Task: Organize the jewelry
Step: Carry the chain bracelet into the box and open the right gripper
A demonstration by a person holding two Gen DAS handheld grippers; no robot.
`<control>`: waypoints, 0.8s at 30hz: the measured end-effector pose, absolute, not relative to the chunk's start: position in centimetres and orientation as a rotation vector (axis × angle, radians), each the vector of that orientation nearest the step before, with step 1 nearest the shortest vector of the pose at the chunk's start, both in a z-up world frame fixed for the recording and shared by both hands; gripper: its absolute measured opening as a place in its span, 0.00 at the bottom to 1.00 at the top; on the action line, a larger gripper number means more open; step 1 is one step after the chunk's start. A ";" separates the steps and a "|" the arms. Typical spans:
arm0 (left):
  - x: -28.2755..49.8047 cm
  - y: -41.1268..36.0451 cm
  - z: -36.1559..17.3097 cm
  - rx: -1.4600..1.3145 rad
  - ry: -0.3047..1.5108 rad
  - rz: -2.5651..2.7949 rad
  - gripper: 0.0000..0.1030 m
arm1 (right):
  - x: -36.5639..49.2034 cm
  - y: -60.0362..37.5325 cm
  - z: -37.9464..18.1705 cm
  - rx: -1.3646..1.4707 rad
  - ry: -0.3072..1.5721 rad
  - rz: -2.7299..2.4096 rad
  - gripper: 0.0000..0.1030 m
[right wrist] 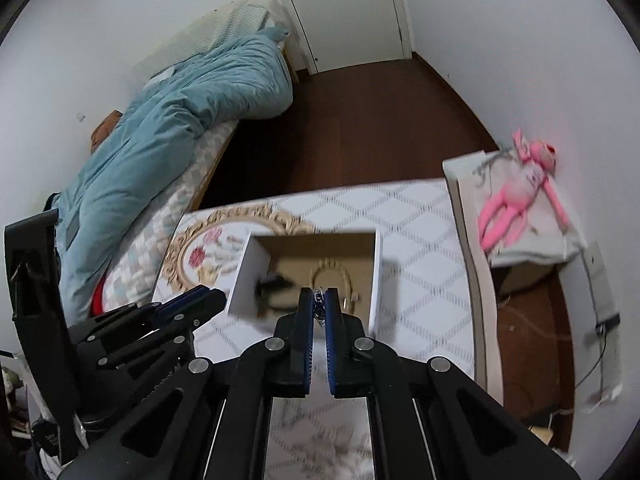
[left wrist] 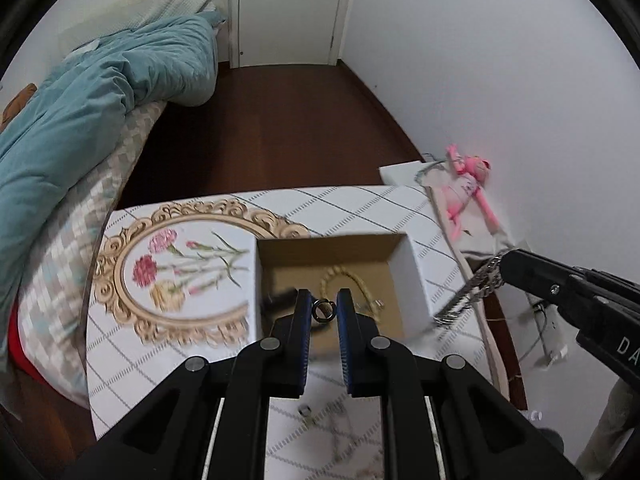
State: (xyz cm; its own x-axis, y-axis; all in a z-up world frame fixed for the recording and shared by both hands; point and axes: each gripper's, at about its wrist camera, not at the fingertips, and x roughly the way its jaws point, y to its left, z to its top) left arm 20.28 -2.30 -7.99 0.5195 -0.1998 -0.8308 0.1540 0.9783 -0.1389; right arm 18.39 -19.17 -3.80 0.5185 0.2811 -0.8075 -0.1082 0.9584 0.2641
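Observation:
An open white cardboard box (left wrist: 416, 276) (right wrist: 248, 276) stands on the small table. A gold chain necklace (left wrist: 346, 276) (right wrist: 332, 272) and a dark item (left wrist: 280, 298) (right wrist: 274, 284) lie inside it. My left gripper (left wrist: 324, 310) is shut on a small silver ring (left wrist: 323, 309), held above the box's near side. My right gripper (right wrist: 319, 304) is shut on a silver chain bracelet (right wrist: 319, 307), which dangles beside the box's right wall in the left wrist view (left wrist: 468, 296). More jewelry (left wrist: 306, 411) lies on the cloth under the left gripper.
The table has a white diamond-pattern cloth (left wrist: 352, 208) with a gold-framed flower print (left wrist: 176, 264). A bed with a teal duvet (left wrist: 100, 112) lies left. A pink plush toy (left wrist: 464, 188) rests on a side unit at right.

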 end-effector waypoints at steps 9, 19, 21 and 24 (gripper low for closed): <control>26.7 -1.2 -11.9 -0.018 1.101 -0.169 0.11 | 26.3 -19.0 -7.9 0.177 1.093 0.200 0.05; 28.4 -1.0 -14.0 0.019 1.132 -0.070 0.68 | 29.2 -18.0 -13.3 0.094 1.220 0.154 0.09; 28.3 -0.9 -13.9 0.038 1.112 -0.061 0.70 | 28.8 -18.1 -13.4 0.078 1.212 0.139 0.17; 27.9 -0.5 -13.9 0.042 1.094 -0.039 0.92 | 28.0 -18.2 -13.3 0.038 1.194 0.102 0.40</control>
State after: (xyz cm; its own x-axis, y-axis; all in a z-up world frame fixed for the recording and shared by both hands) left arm 27.85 -0.52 -13.95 0.4581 -0.0104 -0.8888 0.0524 0.9985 0.0153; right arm 27.96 -18.18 -13.34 0.3642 0.0991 -0.9260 -0.0594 0.9948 0.0831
